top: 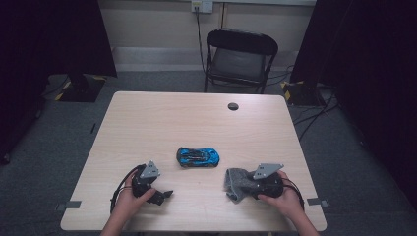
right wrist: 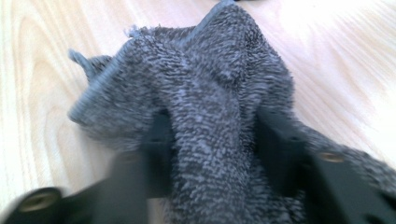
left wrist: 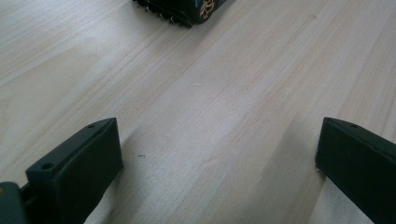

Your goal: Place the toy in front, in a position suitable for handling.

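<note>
Down at the lower right of the high view, a grey terry cloth (top: 235, 184) lies bunched on the pale wooden surface (top: 162, 123), near its front edge. The right gripper (top: 246, 187) has its jaws pinching a fold of that cloth; in the right gripper view the towel's nap (right wrist: 205, 98) bulges up between the two black jaws, which press into it from both sides, and the picture is slightly blurred. One loose corner of the cloth sticks out at the upper left of that view.

Just up and left of the cloth, near the middle of the surface, sits a blue toy car (top: 197, 157), apart from both grippers. Its dark underside edge (left wrist: 182, 10) shows at the top of the left gripper view.

At the lower left of the high view, the left gripper (top: 164, 195) rests low over the surface in the person's hand, its jaws spread wide with bare wood between them.

Beyond the surface's far edge stands a black folding chair (top: 239, 59).
</note>
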